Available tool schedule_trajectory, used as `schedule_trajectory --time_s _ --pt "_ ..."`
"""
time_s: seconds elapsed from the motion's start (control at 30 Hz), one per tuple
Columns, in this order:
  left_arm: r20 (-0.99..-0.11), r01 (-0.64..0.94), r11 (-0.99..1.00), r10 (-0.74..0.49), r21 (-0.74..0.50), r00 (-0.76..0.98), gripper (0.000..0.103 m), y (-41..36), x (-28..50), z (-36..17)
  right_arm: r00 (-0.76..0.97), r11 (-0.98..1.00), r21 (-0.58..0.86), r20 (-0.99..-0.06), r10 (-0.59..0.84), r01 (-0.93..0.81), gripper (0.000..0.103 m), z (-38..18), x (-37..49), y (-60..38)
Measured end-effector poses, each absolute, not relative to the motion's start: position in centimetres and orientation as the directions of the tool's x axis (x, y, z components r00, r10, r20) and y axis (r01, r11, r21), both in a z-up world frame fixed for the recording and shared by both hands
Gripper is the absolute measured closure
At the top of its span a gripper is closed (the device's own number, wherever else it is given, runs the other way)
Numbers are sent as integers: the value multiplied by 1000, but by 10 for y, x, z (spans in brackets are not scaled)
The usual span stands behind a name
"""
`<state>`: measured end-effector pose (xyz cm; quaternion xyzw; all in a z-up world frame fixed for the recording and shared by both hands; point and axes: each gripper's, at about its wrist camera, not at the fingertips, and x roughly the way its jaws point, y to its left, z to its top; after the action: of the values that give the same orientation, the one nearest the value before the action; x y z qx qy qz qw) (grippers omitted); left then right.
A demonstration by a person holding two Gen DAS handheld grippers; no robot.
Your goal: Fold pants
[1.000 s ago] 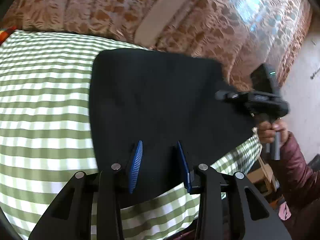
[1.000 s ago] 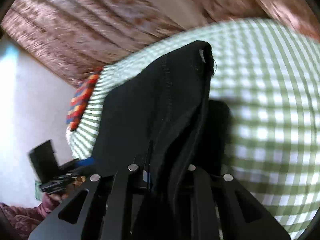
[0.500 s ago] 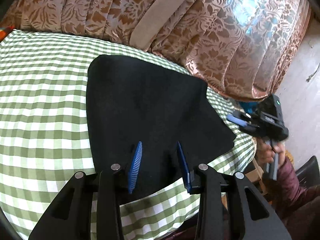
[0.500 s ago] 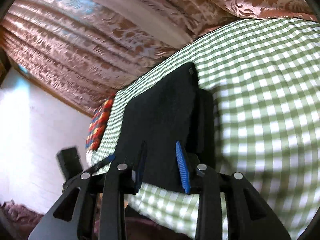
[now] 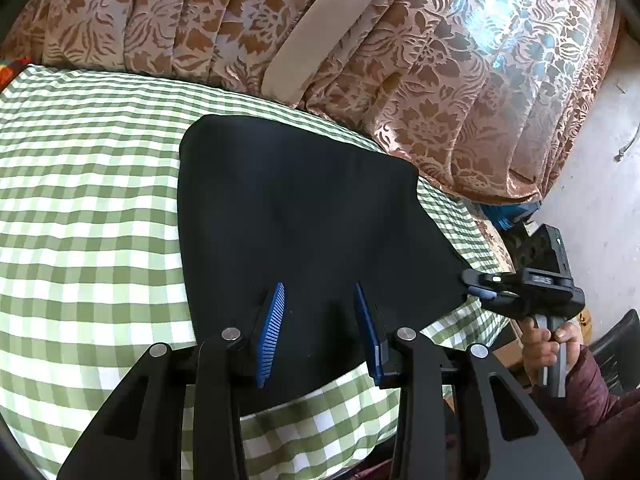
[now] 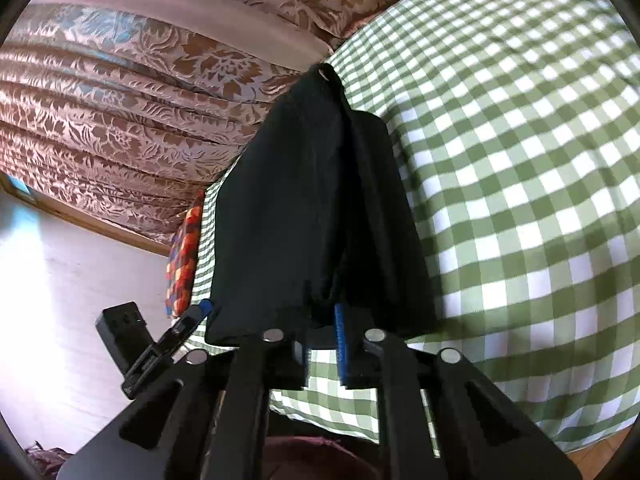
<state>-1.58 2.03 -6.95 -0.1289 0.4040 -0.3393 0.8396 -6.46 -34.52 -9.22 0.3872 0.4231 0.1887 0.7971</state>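
The black pants [image 5: 304, 232] lie folded flat on the green checked cloth [image 5: 88, 208]. My left gripper [image 5: 318, 300] is open, just above the pants' near edge, holding nothing. My right gripper [image 6: 320, 312] sits at the pants' [image 6: 304, 208] near corner, jaws close together around a fold of the black fabric at the edge. It also shows in the left wrist view [image 5: 476, 284], at the right corner of the pants. The left gripper shows in the right wrist view [image 6: 200, 310] at the pants' left corner.
Brown floral curtains [image 5: 400, 60] hang behind the table. The table's edge [image 5: 484, 320] drops off at the right near my hand. A colourful patterned cloth [image 6: 184, 264] lies at the far end. A white wall [image 6: 52, 280] is at the left.
My right gripper let the pants down flat, opened, drew back, then came in again at the near corner and narrowed on the fabric. My left gripper stayed open.
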Motion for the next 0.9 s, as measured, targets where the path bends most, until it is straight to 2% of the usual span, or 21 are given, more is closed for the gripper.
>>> schedule_trajectory --time_s 0.07,0.17,0.27,0.33,0.47,0.57,0.6,0.63,0.83,0.9 --pt "-577 471 730 -682 -495 450 68 23 -19 -65 575 652 757 -524 628 -23 96 -80 -71 -342" --pt "-543 499 703 -710 -507 448 68 28 -24 -56 565 713 701 -582 585 -16 96 -81 -74 -341" --pt "-584 501 718 -691 -483 427 68 23 -23 -64 541 742 669 -639 547 39 97 -107 -66 -343" --pt "-632 478 735 -669 -482 392 68 18 -20 -80 533 717 694 -631 564 62 97 -123 -63 -345" --pt "-634 465 750 -653 -470 414 68 15 -25 -84 528 721 692 -626 575 36 97 -120 -63 -346" --pt "-620 471 756 -648 -454 442 68 16 -26 -70 538 749 662 -635 554 10 83 -99 -64 -350" --pt "-613 475 758 -646 -447 454 68 15 -26 -66 552 762 647 -640 534 12 65 -93 -64 -352" --pt "-606 476 767 -636 -429 478 68 15 -25 -59 573 777 630 -642 509 15 58 -85 -64 -355" --pt "-628 455 851 -509 -262 589 68 4 -11 -42 654 791 610 -577 489 -53 57 -36 -26 -341" --pt "-651 450 866 -471 -216 595 68 -6 -7 -47 656 807 588 -588 473 -55 53 -28 3 -323"
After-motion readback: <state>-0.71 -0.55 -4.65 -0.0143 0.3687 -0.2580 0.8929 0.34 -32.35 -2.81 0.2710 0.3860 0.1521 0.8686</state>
